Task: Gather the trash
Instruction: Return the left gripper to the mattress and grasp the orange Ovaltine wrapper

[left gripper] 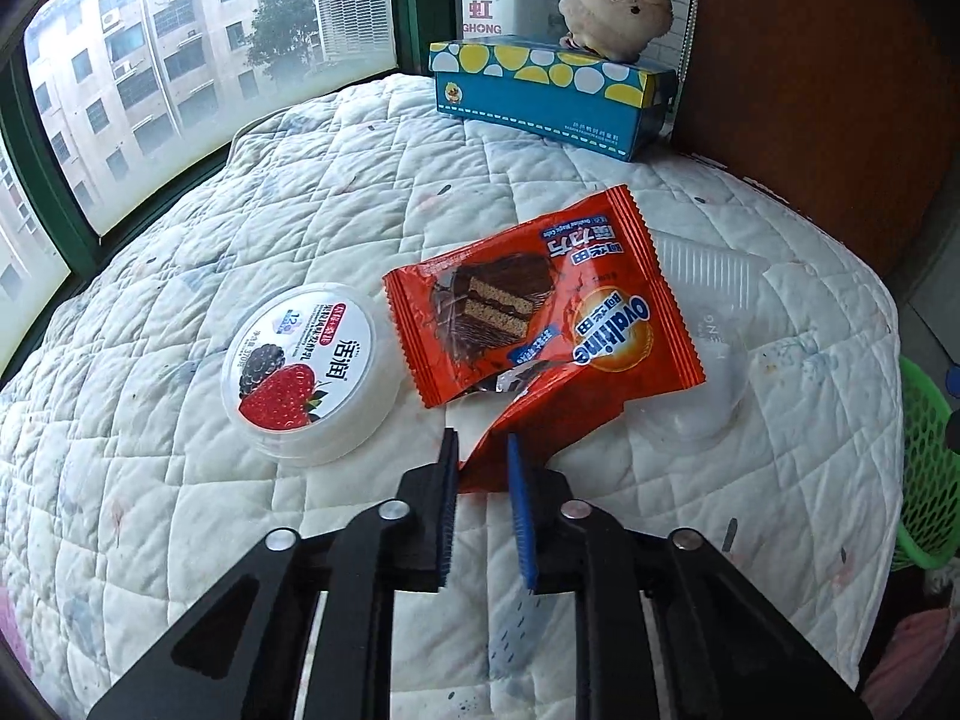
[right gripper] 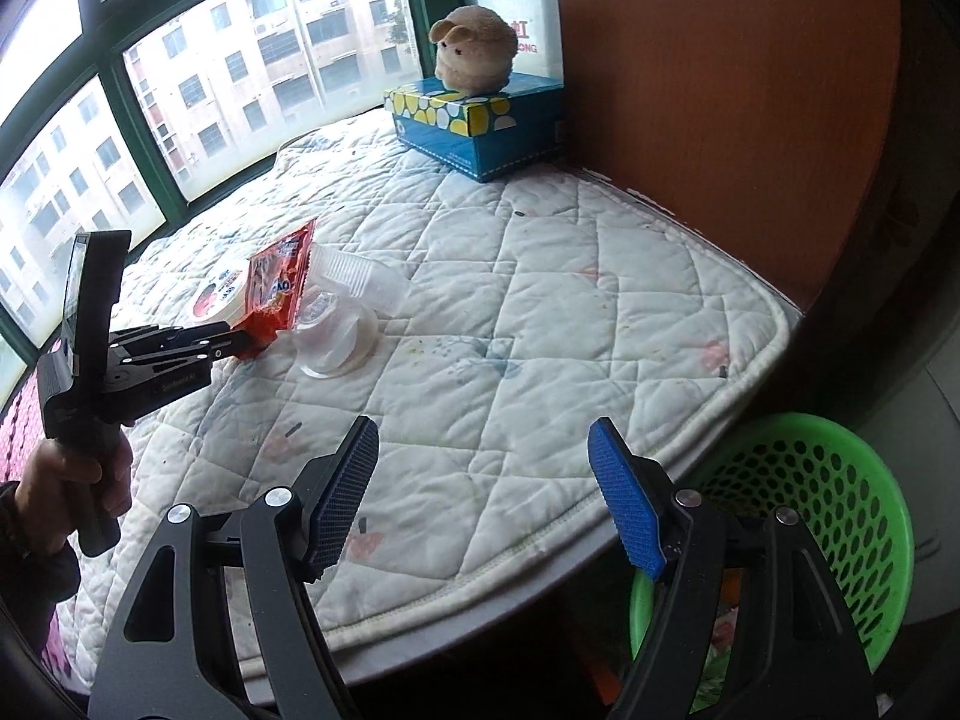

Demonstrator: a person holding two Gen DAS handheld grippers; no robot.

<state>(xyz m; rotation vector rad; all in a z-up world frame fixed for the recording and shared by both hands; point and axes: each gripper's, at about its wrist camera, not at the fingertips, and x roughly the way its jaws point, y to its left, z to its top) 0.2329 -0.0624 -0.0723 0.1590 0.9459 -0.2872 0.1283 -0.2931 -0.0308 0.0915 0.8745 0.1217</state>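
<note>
Three pieces of trash lie together on the white quilted pad (left gripper: 300,192): an orange snack wrapper (left gripper: 540,300) at mid-frame in the left wrist view, a round yogurt tub (left gripper: 306,360) touching its left edge, and a clear plastic cup (left gripper: 702,312) lying on its side, partly under the wrapper's right edge. The left claw (left gripper: 482,450), at the lower centre of that view, is clenched on the torn lower corner of the wrapper, its blue pads (left gripper: 517,480) pressing the foil from both sides. In the right wrist view the same claw (right gripper: 252,341) appears at centre left, gripped by a hand (right gripper: 66,480) at the left edge. The right claw (right gripper: 480,480) stands wide apart at the bottom of its own view, grasping nothing, above the pad's near edge. A green perforated basket (right gripper: 840,516) sits at the lower right, beside the pad. At the upper middle, a plush toy (right gripper: 474,54) rests on a blue spotted box (right gripper: 480,120) near the window (right gripper: 240,78).
</note>
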